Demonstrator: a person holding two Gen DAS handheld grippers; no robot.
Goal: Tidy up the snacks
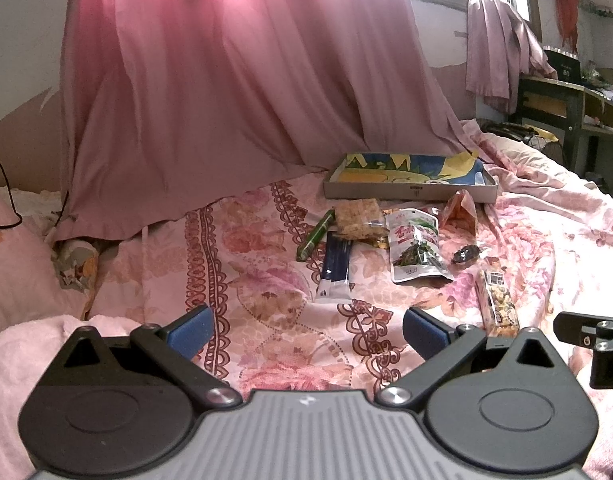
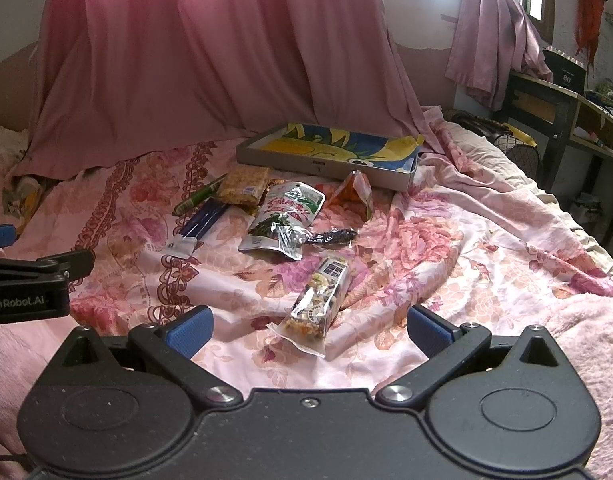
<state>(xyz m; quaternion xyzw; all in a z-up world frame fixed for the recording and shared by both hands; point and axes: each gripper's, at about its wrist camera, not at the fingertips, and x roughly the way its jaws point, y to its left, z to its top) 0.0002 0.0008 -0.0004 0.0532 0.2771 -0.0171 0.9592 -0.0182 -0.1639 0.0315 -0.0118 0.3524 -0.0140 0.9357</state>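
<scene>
Floral bed (image 2: 486, 216); snack packets (image 2: 284, 216); shallow box (image 2: 318, 166).

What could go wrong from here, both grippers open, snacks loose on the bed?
1. The nut mix packet lies on a fold of the rumpled quilt; the right gripper may pinch fabric along with it.
2. The green pouch overlaps the cracker pack and dark candy, so lifting one may drag neighbours.
3. The tray rests on soft bedding and may tip when loaded.
</scene>
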